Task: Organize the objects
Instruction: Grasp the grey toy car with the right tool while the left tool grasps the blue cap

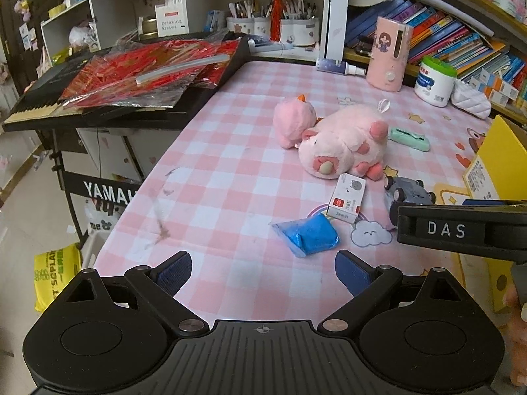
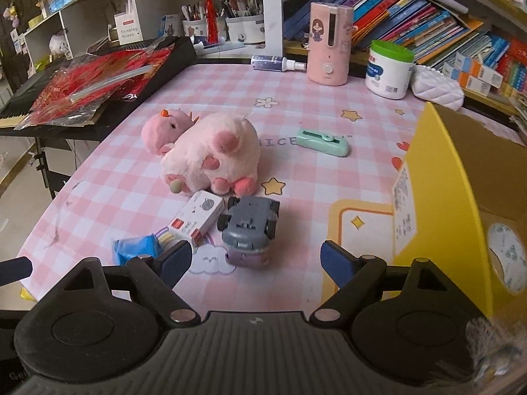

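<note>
On the pink checked tablecloth (image 1: 230,177) lie a big pink plush pig (image 1: 346,141), a smaller pink plush (image 1: 293,121), a white staple box (image 1: 347,199), a blue packet (image 1: 309,235), a grey toy car (image 1: 406,194) on its roof and a mint green case (image 1: 410,138). My left gripper (image 1: 263,271) stands open just in front of the blue packet, nothing between its fingers. My right gripper (image 2: 257,258) is open too, with the toy car (image 2: 248,227) just beyond its fingertips. The pig (image 2: 214,154), box (image 2: 197,217) and packet (image 2: 136,248) lie left of the car.
A yellow cardboard box (image 2: 441,177) stands open at the right edge, a tape roll (image 2: 507,260) inside. At the back are a pink humidifier (image 2: 329,46), a white jar (image 2: 388,69), a spray bottle (image 2: 273,63) and bookshelves. A keyboard (image 1: 42,112) under red foil sits left.
</note>
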Motion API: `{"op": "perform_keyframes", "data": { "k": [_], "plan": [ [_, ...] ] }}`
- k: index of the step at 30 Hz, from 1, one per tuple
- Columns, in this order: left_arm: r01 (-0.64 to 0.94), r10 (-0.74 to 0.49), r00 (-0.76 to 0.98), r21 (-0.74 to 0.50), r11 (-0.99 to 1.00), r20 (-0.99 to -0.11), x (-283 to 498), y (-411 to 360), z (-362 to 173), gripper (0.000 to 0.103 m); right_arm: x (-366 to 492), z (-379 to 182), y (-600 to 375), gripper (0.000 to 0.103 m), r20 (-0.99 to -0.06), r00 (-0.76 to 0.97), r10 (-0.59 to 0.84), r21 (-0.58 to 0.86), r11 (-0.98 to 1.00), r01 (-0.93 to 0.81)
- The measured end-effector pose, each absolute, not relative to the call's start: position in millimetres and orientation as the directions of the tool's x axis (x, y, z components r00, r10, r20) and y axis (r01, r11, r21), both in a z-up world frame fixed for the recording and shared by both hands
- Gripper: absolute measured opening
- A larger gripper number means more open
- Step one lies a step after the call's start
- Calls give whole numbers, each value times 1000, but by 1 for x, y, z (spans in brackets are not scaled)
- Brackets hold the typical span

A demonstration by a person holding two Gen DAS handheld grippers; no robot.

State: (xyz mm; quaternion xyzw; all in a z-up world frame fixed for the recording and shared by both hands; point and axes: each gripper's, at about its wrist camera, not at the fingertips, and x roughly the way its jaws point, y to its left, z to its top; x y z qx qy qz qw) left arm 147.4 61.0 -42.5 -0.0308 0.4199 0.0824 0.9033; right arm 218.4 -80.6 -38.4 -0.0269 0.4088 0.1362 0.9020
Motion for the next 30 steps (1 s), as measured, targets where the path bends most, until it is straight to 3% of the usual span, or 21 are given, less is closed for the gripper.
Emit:
{"op": "perform_keyframes", "data": {
  "k": [10, 14, 18, 19, 24, 26, 28, 30],
  "plan": [
    [-184, 107, 605, -8, 983, -789, 168, 65, -53, 96, 251, -53, -69, 85, -769, 595, 233, 64, 955, -291],
    [-156, 78, 605, -22, 988, -793, 177, 61, -56, 94, 262, -59, -67, 72, -783, 575, 237, 70, 952, -297],
    [-131, 46, 597, -41, 990, -801, 186, 56, -60, 92, 269, -63, -69, 42, -800, 540, 261, 94, 944, -316],
    [-124, 35, 596, -49, 991, -802, 189, 55, -61, 86, 269, -62, -70, 41, -796, 544, 265, 96, 943, -319],
    [-128, 18, 580, -69, 989, -815, 203, 50, -69, 79, 269, -53, -77, 41, -766, 579, 280, 94, 939, -330],
    [-145, 14, 560, -82, 986, -828, 208, 51, -73, 66, 269, -50, -80, 41, -757, 588, 286, 97, 938, -332],
    [-157, 32, 563, -69, 985, -826, 209, 51, -74, 59, 268, -48, -82, 41, -751, 593, 291, 99, 937, -334],
    [-157, 51, 566, -47, 986, -823, 209, 50, -73, 42, 268, -47, -84, 41, -749, 589, 304, 113, 934, -339]
  ]
}}
